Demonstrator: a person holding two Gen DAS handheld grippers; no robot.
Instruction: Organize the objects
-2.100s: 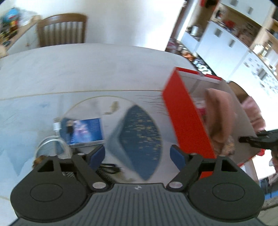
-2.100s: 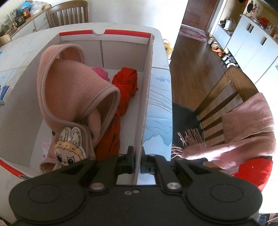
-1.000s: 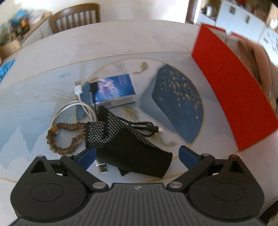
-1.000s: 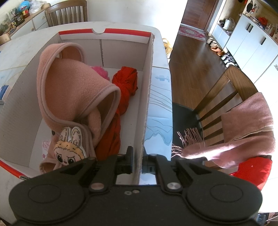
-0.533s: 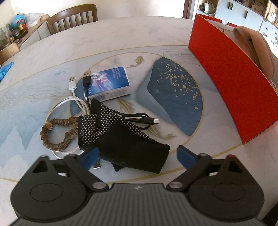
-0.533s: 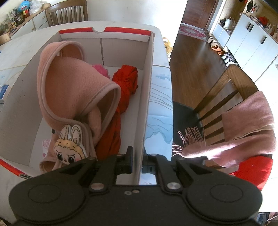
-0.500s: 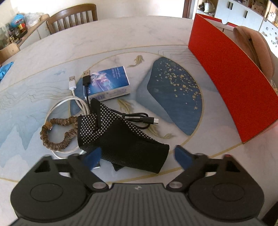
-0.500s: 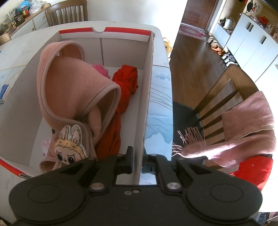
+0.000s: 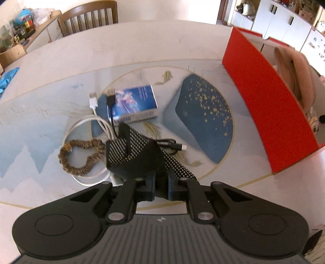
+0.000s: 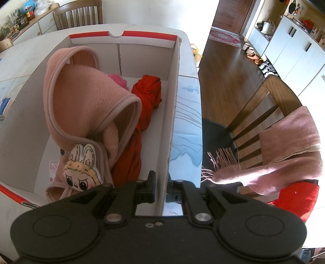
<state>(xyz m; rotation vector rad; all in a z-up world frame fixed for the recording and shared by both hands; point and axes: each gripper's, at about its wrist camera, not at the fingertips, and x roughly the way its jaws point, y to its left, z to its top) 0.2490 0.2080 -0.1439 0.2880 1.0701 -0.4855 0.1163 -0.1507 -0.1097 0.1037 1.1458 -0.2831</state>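
My left gripper is shut on a black dotted glove and holds it bunched just above the table. Under and around it lie a white USB cable, a black USB cable, a brown braided bracelet and a blue card box. The red cardboard box stands to the right. My right gripper is shut on the right wall of that box. Inside lie a pink fleece garment with a bunny-face patch and a red cloth.
A wooden chair stands at the table's far side. Another chair at the right carries a pink fringed scarf and a red cushion. The table edge runs just right of the box.
My left gripper has closed on the black glove and raised it off the cables. The right gripper and the box have stayed still.
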